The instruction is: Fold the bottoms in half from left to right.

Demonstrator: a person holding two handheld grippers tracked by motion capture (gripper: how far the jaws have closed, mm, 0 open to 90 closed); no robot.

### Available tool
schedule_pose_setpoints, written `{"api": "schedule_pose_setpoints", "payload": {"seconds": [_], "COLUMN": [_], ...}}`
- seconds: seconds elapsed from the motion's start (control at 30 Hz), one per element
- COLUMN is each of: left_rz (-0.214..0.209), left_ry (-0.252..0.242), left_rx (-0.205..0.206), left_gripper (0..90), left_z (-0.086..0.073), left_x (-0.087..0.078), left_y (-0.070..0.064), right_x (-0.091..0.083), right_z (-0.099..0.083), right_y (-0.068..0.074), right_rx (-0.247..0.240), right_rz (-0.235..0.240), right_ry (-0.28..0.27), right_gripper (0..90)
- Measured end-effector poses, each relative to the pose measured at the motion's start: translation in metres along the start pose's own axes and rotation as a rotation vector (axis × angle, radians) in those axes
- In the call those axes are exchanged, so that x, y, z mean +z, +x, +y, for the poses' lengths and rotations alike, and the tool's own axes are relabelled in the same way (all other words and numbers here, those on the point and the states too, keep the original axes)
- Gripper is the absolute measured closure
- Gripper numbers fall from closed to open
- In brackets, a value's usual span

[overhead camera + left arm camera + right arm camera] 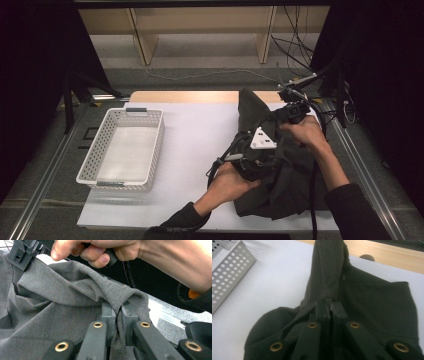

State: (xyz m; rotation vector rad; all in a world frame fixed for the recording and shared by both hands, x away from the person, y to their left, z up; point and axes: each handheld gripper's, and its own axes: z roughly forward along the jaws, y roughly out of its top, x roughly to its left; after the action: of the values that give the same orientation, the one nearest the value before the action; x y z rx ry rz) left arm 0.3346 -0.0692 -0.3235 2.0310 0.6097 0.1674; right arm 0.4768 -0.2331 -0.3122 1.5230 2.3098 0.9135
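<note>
A dark grey garment [280,180] lies bunched on the right half of the white table [195,135]. My left gripper [250,162] sits at the garment's middle, and in the left gripper view it [118,311] is shut on a raised fold of the grey cloth [62,287]. My right gripper [292,112] is at the garment's far right part. In the right gripper view it [330,303] is shut on a narrow strip of the garment [329,267] that runs up and away, with the rest of the cloth [382,305] spread to the right.
A white perforated basket [122,150] stands on the left side of the table; its wall [229,272] also edges the right gripper view. A wooden strip [200,96] borders the far side. Cables [300,55] hang at the back right.
</note>
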Motion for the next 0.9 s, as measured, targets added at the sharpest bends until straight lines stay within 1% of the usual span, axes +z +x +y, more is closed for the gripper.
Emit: {"api": "schedule_pose_setpoints", "payload": {"seconds": [0.1,0.17,0.37,0.43,0.57,0.67,0.7,0.77,0.83,0.9], "left_rz": [-0.007,-0.012,-0.024,-0.033,-0.037,-0.047,-0.05,-0.05,-0.051,-0.037], "left_ry": [-0.003,0.003,0.009,0.012,0.022,0.032,0.034,0.039,0.054,0.057], "left_rx": [0.0,-0.001,-0.012,-0.022,-0.024,-0.032,-0.034,-0.029,-0.027,-0.016], "left_gripper": [83.0,82.9,82.4,82.2,81.9,81.8,81.7,81.3,80.8,80.7], "left_z": [0.006,0.01,0.014,0.015,0.013,0.011,0.011,0.01,0.008,0.007], "left_x": [0.008,0.014,0.027,0.031,0.04,0.049,0.051,0.056,0.061,0.064], "left_y": [-0.002,-0.003,-0.007,-0.008,-0.011,-0.012,-0.013,-0.015,-0.017,-0.019], "right_x": [-0.002,-0.002,-0.007,-0.009,-0.012,-0.01,-0.01,-0.011,-0.01,-0.008], "right_z": [-0.001,-0.002,-0.006,-0.008,-0.012,-0.015,-0.016,-0.018,-0.02,-0.022], "right_y": [-0.009,-0.014,-0.031,-0.035,-0.046,-0.052,-0.054,-0.058,-0.062,-0.064], "right_rx": [0.01,0.015,0.035,0.036,0.052,0.062,0.063,0.071,0.075,0.073], "right_rz": [-0.008,-0.018,-0.046,-0.059,-0.069,-0.084,-0.086,-0.085,-0.093,-0.102], "right_ry": [-0.001,0.004,0.008,0.012,0.013,0.034,0.033,0.034,0.042,0.05], "right_gripper": [87.4,87.4,87.4,87.4,87.5,87.4,87.4,87.4,87.4,87.4]}}
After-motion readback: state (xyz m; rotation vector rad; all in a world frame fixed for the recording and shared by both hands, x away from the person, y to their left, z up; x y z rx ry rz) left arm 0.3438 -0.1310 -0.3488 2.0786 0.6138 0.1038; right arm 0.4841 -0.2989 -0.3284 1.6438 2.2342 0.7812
